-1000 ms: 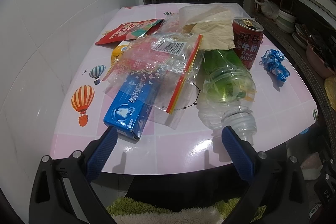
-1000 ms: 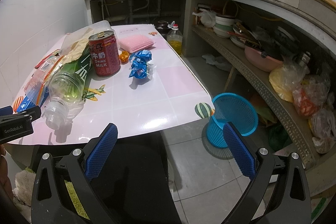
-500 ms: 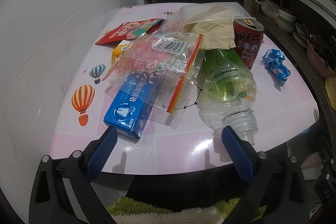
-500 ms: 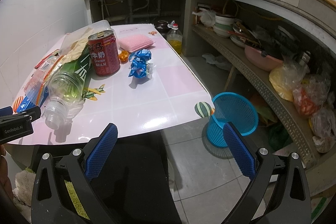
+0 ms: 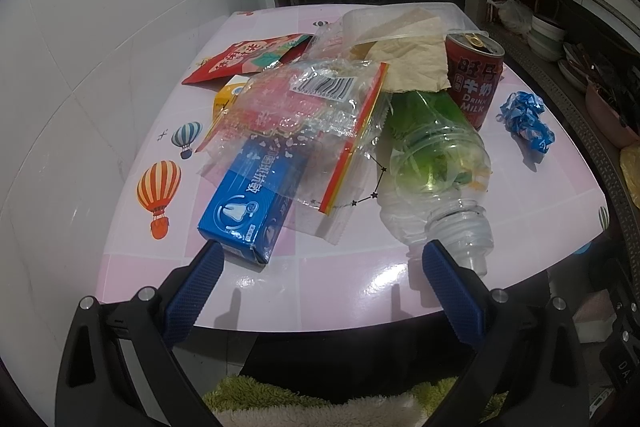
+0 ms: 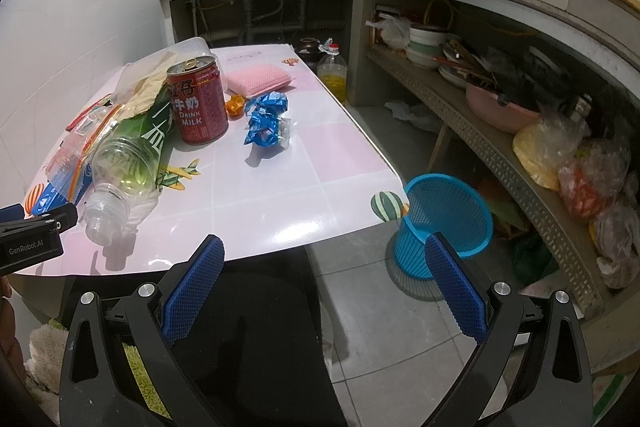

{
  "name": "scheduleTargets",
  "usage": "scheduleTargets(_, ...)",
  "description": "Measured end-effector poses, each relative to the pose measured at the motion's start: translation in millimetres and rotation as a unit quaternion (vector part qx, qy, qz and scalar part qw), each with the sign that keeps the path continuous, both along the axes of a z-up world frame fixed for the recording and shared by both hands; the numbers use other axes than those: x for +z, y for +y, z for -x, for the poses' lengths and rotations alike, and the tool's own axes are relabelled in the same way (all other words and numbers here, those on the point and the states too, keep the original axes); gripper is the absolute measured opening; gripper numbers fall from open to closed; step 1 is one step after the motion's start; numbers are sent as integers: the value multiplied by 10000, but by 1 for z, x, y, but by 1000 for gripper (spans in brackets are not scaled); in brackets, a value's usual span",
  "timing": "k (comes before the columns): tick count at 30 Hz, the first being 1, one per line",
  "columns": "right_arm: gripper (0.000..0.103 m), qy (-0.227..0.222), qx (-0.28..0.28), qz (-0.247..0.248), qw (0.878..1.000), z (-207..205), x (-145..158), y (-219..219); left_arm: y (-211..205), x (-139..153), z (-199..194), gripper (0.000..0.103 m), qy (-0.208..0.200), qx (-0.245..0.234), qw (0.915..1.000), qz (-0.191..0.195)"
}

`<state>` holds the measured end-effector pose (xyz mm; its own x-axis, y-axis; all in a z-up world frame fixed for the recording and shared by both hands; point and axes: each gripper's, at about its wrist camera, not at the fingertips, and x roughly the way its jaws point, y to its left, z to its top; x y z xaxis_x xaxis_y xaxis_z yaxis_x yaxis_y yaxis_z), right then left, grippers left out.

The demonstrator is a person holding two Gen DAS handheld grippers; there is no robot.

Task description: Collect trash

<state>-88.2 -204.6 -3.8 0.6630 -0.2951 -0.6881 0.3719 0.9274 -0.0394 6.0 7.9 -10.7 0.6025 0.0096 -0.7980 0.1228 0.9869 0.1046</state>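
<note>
Hovering at the near edge of the pink surface (image 5: 360,291), the left gripper (image 5: 320,269) has its blue fingers (image 5: 192,293) spread wide with nothing between them. From the left wrist view, going left to right: a blue toothpaste box (image 5: 248,211) lies at about eleven o'clock from the gripper, its near corner just beside the left fingertip. A clear crinkled wrapper (image 5: 316,115) with a barcode lies over the box's far end. Beyond it, at twelve o'clock, sits a red snack packet (image 5: 244,61) and a crumpled beige paper (image 5: 412,63). An empty plastic bottle (image 5: 436,167) lies on its side at one o'clock, its open neck just beside the right fingertip. A red milk can (image 5: 474,79) stands upright behind the bottle, touching it as far as can be told. A crumpled blue foil wrapper (image 5: 526,121) lies apart at two o'clock.

The right gripper (image 6: 324,271) is likewise wide open and empty, held off the surface's near edge. In its view the bottle and can sit at ten to eleven o'clock, the blue foil at twelve. A blue mesh basket (image 6: 444,219) stands on the floor at one o'clock, just beside the surface's corner and close to the right fingertip.
</note>
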Motion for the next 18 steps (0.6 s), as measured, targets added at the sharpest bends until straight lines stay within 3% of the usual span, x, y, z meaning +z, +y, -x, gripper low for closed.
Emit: scheduleTargets(18, 95, -4, -9, -17, 10000, 1, 0, -2, 3, -2, 0, 97, 5, -4, 10000, -12)
